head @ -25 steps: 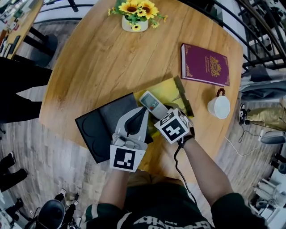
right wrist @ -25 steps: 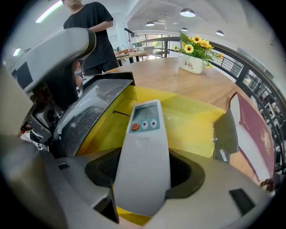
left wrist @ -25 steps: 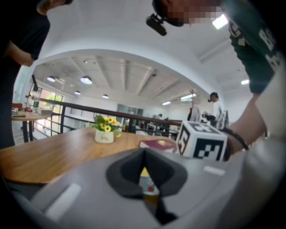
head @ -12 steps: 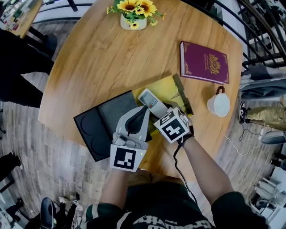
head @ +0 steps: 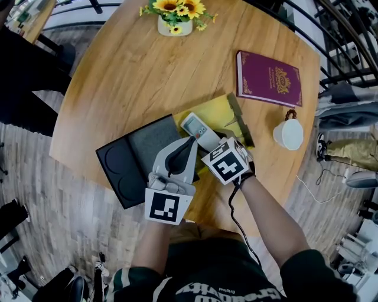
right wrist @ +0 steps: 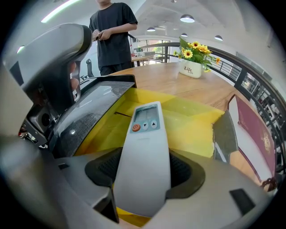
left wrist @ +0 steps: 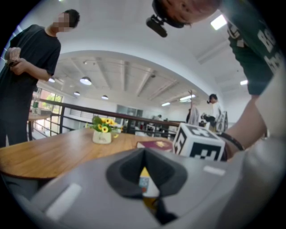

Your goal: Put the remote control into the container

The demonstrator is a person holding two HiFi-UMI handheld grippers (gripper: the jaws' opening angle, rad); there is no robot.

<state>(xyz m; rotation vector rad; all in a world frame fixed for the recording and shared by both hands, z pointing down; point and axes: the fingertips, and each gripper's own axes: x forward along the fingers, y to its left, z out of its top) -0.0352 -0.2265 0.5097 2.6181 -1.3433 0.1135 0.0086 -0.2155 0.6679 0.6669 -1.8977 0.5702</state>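
A white remote control with an orange button is held above the open yellow-lined container. My right gripper is shut on the remote's near end, and its display end points out over the yellow lining. My left gripper hovers just left of it with its jaws together and nothing between them. In the left gripper view, a sliver of the remote shows through the notch in the jaws.
A black lid-like tray lies against the container's left side. A maroon book, a white cup and a sunflower pot stand on the round wooden table. A person in black stands beyond the table's left edge.
Both grippers and the remote stay in almost the same place over the container. The person in black at the left edge has shifted toward the top left.
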